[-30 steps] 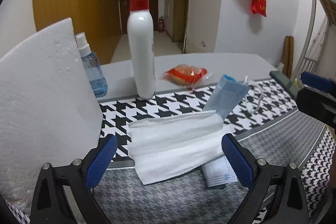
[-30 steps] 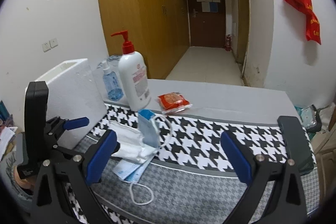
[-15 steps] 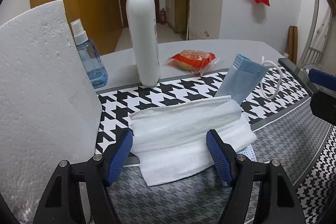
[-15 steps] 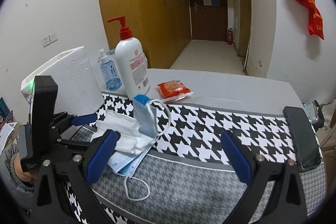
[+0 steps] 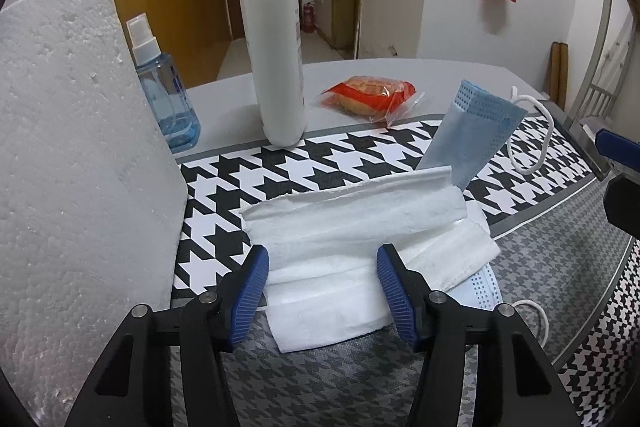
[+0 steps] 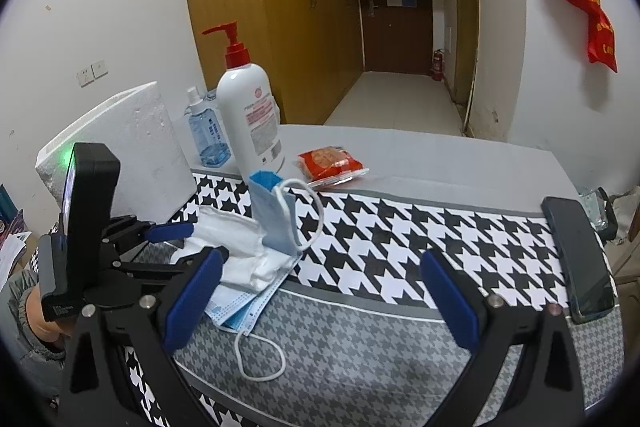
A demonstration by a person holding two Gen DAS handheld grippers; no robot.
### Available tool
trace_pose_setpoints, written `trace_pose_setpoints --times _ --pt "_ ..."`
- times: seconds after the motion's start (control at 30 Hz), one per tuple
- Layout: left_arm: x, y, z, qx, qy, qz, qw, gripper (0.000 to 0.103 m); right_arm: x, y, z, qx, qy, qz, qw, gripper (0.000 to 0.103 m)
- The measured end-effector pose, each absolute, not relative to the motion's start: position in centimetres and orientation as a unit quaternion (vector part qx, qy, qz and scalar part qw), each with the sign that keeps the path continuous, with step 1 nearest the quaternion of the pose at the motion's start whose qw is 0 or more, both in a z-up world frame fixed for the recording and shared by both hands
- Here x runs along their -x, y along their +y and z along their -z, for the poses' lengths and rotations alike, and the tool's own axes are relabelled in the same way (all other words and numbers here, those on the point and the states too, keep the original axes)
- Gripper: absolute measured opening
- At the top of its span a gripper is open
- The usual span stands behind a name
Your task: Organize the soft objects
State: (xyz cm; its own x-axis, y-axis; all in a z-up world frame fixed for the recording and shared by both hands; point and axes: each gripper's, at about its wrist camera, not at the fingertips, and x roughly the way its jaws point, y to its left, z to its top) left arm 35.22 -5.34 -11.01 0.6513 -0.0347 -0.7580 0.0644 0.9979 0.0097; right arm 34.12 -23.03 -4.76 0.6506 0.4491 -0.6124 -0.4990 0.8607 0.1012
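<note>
left hand-held gripper [image 5: 322, 291]: half open, jaws just been closing, tissue [image 5: 352, 227] between pads, not pinched | tissue lies on masks, right of foam block [image 5: 76, 155] | right hand-held gripper [image 6: 320, 297]: wide open, empty | you: pinch the top fold only.

the foam block [image 5: 76, 163] walls off the left of the tissue pile [image 5: 360, 239], pump bottle [image 5: 276, 47] and spray bottle [image 5: 168, 95] stand behind, while the worktop [image 6: 460, 227] to the right lies open.

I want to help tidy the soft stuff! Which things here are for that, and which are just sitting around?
For the job: white tissue, blue face masks, left gripper closing around the tissue.

Just lying about: pump bottle, spray bottle, snack packet, foam block, phone.
</note>
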Motion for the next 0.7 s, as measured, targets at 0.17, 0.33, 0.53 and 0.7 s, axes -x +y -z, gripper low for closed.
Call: trace_pose_setpoints --times 0.17,0.33,0.53,0.7 --pt "-35.2 -5.2 11.1 -0.019 0.418 0.030 0.908 0.058 -34.1 -23.0 4.8 0.037 0.326 -0.261 0.908 0.101" --pt "-35.0 -5.8 11.2 -0.024 0.423 0.044 0.905 0.048 -34.1 -23.2 4.7 0.036 0.326 -0.260 0.908 0.101" --pt "-34.0 -6.7 11.0 -0.025 0.433 0.080 0.897 0.040 -34.3 -23.7 4.5 0.029 0.326 -0.256 0.910 0.101" --pt "-32.1 -8.6 10.4 -0.023 0.443 0.147 0.884 0.040 -34.5 -24.3 4.2 0.020 0.324 -0.251 0.912 0.101"
